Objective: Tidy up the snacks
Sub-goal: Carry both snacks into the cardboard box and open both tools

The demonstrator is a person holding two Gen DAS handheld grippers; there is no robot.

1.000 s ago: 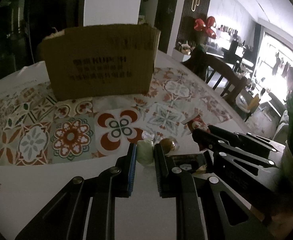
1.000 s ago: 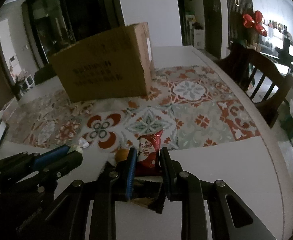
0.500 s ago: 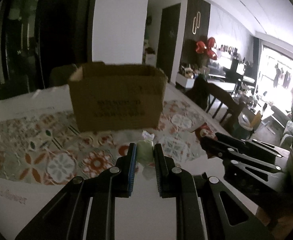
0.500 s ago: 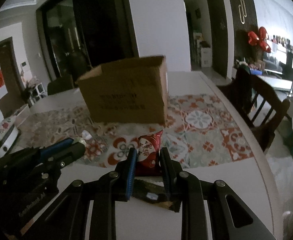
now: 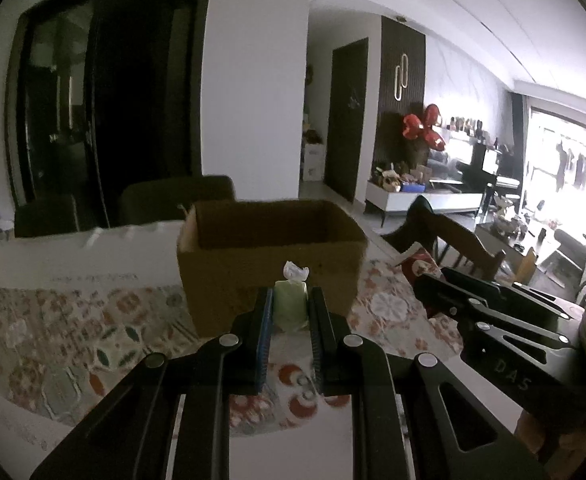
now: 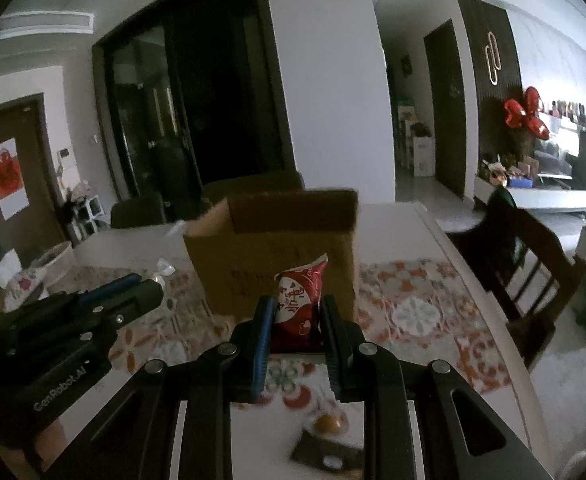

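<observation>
My left gripper [image 5: 290,312] is shut on a pale green wrapped candy [image 5: 290,307] and holds it in the air in front of the open cardboard box [image 5: 269,256]. My right gripper [image 6: 296,316] is shut on a red snack packet [image 6: 297,304], also raised before the box [image 6: 277,248]. The right gripper shows in the left wrist view [image 5: 489,304], beside mine to the right. The left gripper shows in the right wrist view [image 6: 93,304]. A gold-wrapped sweet [image 6: 327,422] and a dark packet [image 6: 327,456] lie on the table below.
The box stands on a patterned tile mat [image 5: 73,332] on a white table [image 5: 53,264]. A wooden chair [image 6: 525,264] stands at the table's right side. Dark chairs [image 5: 173,200] sit behind the table.
Both grippers have lifted their snacks off the table and risen toward the box, so the open top of the box now shows. The gold sweet and dark packet stay on the table.
</observation>
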